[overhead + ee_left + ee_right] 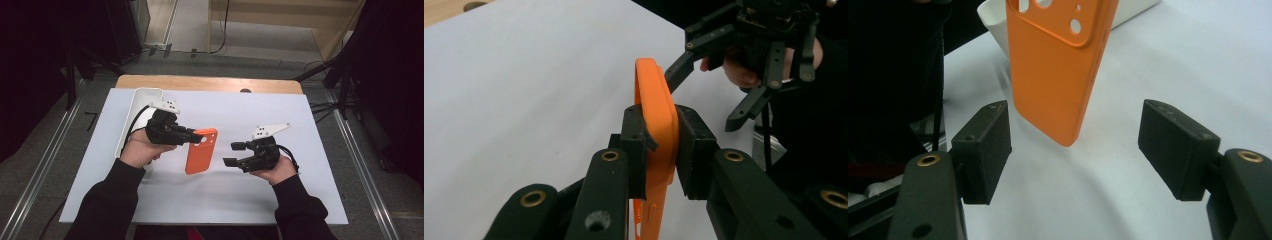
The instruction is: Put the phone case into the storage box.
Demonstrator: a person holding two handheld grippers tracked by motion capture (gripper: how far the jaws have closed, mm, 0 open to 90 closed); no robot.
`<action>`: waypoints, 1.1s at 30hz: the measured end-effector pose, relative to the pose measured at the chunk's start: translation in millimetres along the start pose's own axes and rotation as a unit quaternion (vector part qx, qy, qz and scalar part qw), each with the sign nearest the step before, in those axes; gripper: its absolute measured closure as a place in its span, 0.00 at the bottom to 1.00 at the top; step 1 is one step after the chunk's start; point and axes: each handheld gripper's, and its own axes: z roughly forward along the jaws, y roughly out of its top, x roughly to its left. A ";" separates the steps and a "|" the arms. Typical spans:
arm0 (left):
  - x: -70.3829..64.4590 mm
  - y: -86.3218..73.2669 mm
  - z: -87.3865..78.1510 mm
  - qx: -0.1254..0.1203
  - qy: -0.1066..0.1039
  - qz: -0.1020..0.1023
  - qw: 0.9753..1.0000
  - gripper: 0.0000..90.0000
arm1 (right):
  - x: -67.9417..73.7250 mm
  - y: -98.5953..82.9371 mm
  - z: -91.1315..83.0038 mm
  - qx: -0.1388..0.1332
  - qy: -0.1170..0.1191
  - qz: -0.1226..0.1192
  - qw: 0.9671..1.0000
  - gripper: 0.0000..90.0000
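- At a white table [210, 195], the left gripper [196, 138] clamps an orange phone case [201, 151] by its top end, near the camera cut-outs; in the left gripper view the two jaws press the case [655, 115] from both sides, its thin edge facing the lens.
- In the high view the case sits near the centre of the table, its long side running from 12 to 6 o'clock, with the clamped end at 12; whether its lower end touches the table cannot be told from here.
- In the right gripper view the case [1058, 70] hangs above the table, its rounded lower corner between the spread jaws but farther off, touching neither; the camera holes show near the top of the view.
- The right gripper [234, 154] sits at 3 o'clock from the case, just beside it and apart, jaws wide and holding nothing, aimed toward 9 o'clock at the case.
- The left gripper view catches the right gripper [704, 87] beyond the case, at about 1 o'clock, jaws parted.
- A white bin [142, 97] stands at the table's left edge, at 10 o'clock from the case, behind the left hand [142, 150].
- Dark sleeves enter from 6 o'clock; the right hand [275, 172] grips its tool from below.
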 end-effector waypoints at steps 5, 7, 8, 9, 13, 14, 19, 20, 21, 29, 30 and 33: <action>-7.1 -0.9 0.7 0.003 -0.011 0.012 1.000 0.85 | -1.7 1.0 -4.1 0.009 0.002 -0.013 1.000 0.31; -9.0 -1.4 0.6 0.005 -0.014 0.017 1.000 0.85 | -2.2 1.8 -5.3 0.013 0.008 -0.008 1.000 0.31; -9.7 -1.8 0.8 0.004 -0.017 0.017 1.000 0.85 | -2.3 2.4 -5.9 0.015 0.011 -0.007 1.000 0.31; -10.2 -2.3 1.0 0.006 -0.018 0.020 1.000 0.85 | -2.0 3.0 -6.4 0.015 0.012 -0.008 1.000 0.31; -12.0 -4.0 2.6 0.010 -0.026 0.019 0.999 0.85 | -0.9 6.4 -8.2 0.015 0.014 -0.016 1.000 0.30; -12.3 -4.2 3.1 0.012 -0.028 0.020 0.999 0.85 | -0.7 7.3 -8.8 0.017 0.015 -0.016 1.000 0.30; -14.1 -4.4 4.1 0.013 -0.035 0.021 0.999 0.85 | -2.1 13.9 -11.3 0.020 0.019 -0.023 0.999 0.30; -13.7 -4.3 3.9 0.013 -0.035 0.022 0.999 0.85 | -3.4 16.1 -11.7 0.019 0.021 -0.025 0.999 0.30; -13.0 -4.3 3.8 0.012 -0.037 0.021 0.999 0.85 | -4.5 18.2 -12.1 0.021 0.021 -0.024 0.999 0.30; -12.3 -5.1 9.4 0.021 -0.039 0.025 0.999 0.85 | -15.2 26.5 -10.4 0.035 0.031 -0.026 0.999 0.30; -12.5 -5.2 9.9 0.022 -0.039 0.027 0.999 0.85 | -16.0 27.7 -10.6 0.033 0.033 -0.025 0.999 0.30; -12.1 -5.5 10.6 0.022 -0.038 0.026 0.999 0.85 | -17.5 31.6 -11.8 0.032 0.045 -0.028 0.998 0.30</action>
